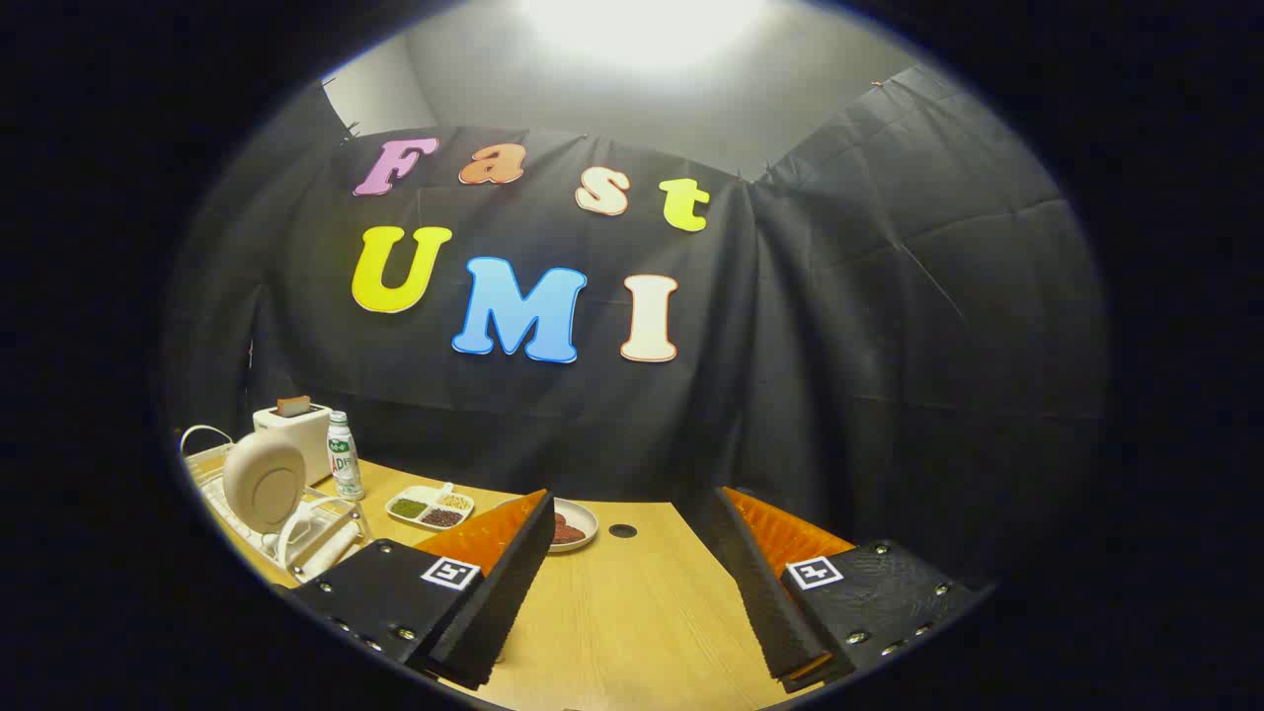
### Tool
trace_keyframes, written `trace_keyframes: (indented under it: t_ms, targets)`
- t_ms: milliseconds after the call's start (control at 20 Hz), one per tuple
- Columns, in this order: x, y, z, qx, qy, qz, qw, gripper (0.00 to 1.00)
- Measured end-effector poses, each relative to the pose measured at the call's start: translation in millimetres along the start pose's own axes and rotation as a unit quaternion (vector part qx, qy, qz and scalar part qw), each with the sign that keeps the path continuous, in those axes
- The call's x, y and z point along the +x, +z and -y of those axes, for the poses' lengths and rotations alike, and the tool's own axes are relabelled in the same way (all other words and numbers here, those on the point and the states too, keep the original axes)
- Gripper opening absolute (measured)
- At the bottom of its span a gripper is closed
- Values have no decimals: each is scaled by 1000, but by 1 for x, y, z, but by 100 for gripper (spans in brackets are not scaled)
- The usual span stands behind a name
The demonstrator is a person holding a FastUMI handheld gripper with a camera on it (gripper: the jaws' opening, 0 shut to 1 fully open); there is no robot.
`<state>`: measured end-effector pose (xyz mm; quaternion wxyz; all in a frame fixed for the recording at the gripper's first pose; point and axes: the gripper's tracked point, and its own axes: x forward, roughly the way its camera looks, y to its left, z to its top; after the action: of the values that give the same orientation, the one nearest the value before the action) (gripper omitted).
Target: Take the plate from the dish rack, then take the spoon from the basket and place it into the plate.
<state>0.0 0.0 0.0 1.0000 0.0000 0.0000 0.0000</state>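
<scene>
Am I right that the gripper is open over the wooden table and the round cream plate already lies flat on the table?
Not quite. The gripper is open over the wooden table, but the gripper view shows the round cream plate standing on edge in the white dish rack.

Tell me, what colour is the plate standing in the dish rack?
Cream, best seen in the gripper view: plate upright in the dish rack.
</scene>
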Motion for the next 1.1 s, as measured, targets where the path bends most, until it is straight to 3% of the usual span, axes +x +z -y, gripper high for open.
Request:
trace_keyframes:
  t_ms: [300,700,1100]
  targets:
    - [-33,53,-121,19,54,7,998,97]
    - [-48,77,-286,54,124,-8,991,97]
    - [-24,27,-352,30,94,-91,991,94]
